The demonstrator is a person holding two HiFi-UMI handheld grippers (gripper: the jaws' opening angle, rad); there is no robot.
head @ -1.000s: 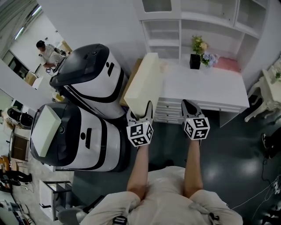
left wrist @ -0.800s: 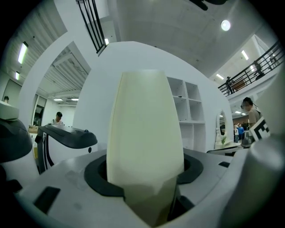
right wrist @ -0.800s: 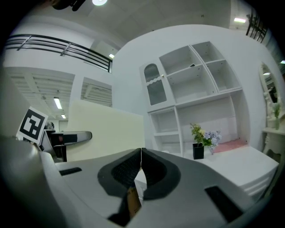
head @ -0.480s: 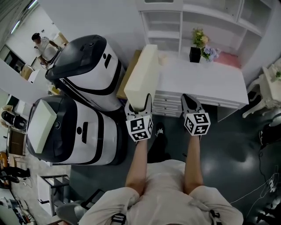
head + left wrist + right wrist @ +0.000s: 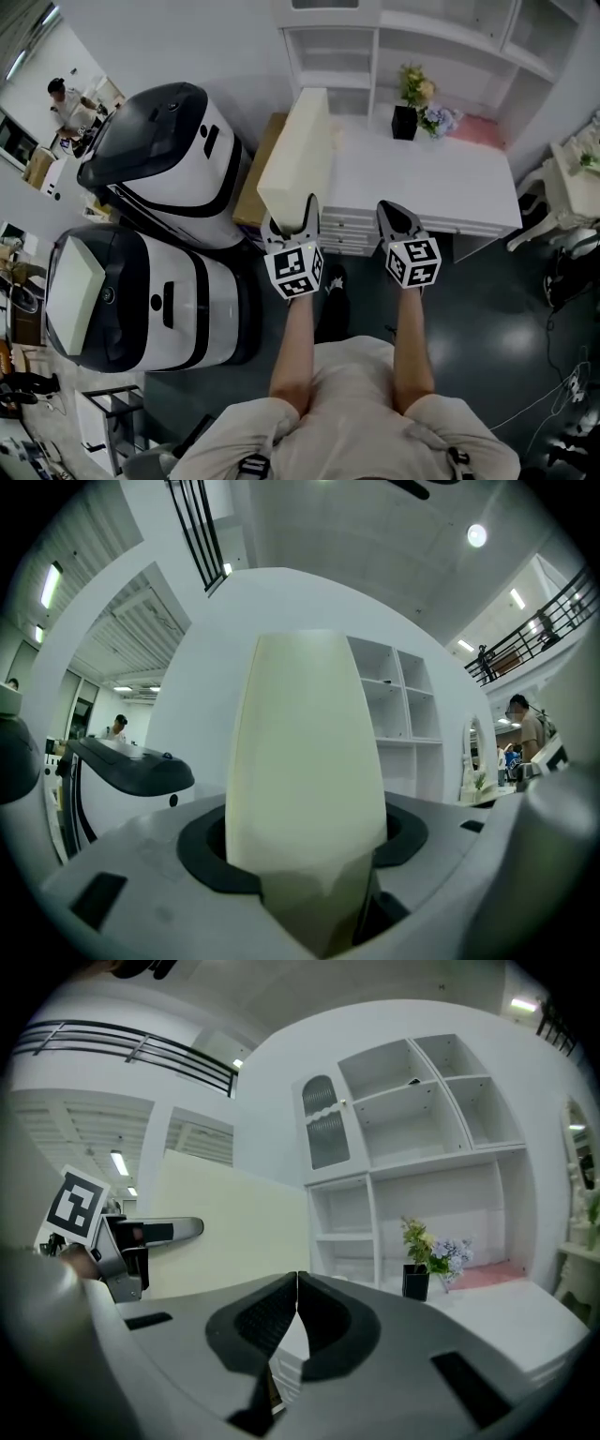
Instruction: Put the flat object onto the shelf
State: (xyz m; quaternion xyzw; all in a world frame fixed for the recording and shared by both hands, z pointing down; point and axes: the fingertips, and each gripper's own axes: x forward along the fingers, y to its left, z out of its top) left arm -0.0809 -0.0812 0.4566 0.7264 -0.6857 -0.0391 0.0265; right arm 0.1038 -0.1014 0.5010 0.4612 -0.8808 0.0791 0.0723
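A large flat cream slab stands on edge, clamped at its near end by my left gripper. It reaches over the left end of the white desk toward the white shelf unit. In the left gripper view the cream slab fills the gap between the jaws, with the shelf unit behind it. My right gripper is shut and holds nothing, just right of the slab, above the desk's front edge. In the right gripper view the right gripper points at the shelf unit, with the cream slab at left.
Two big black-and-white rounded machines stand to the left, close to the slab. A black vase of flowers and a pink mat sit at the desk's back. A white chair is at right. A person stands far left.
The whole scene has shifted left and down in the head view as I step toward the desk. The slab stays in my left gripper; both grippers sit slightly closer to the desk.
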